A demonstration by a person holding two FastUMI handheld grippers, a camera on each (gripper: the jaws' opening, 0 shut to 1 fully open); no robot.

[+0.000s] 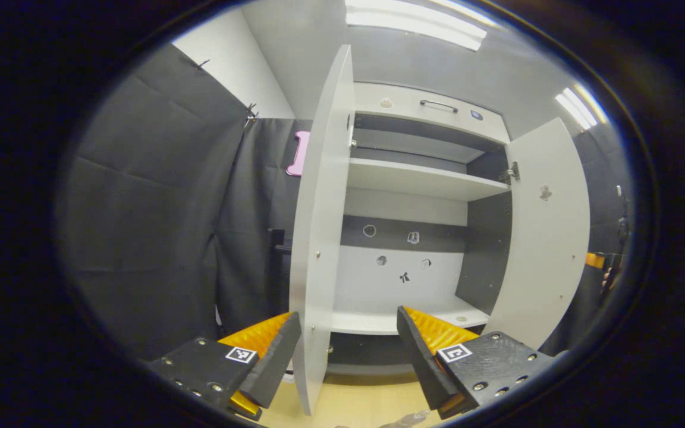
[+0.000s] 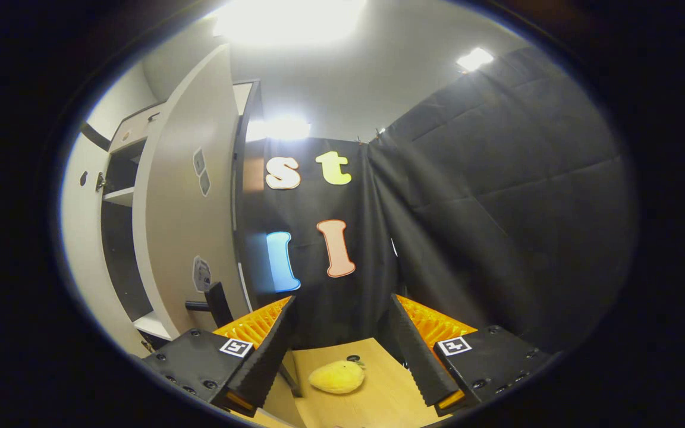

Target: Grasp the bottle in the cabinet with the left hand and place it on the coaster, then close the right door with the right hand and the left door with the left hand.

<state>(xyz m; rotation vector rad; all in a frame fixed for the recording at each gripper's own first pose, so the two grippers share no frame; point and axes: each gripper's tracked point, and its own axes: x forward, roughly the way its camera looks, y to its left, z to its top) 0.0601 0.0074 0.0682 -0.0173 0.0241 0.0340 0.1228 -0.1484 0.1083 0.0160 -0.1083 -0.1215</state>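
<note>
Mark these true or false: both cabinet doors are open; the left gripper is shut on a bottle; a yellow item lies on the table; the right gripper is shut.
1. Both cabinet doors are open. True: the left door and the right door stand swung out.
2. The left gripper is shut on a bottle. False: it is open and holds nothing.
3. A yellow item lies on the table. True.
4. The right gripper is shut. False: it is open.

Staged test booth, not a lived-in home: black cloth walls (image 2: 497, 178), ceiling strip lights (image 1: 414, 24), one white cabinet (image 1: 414, 178) with both doors open, standing on a wooden table (image 2: 372, 398).
</note>
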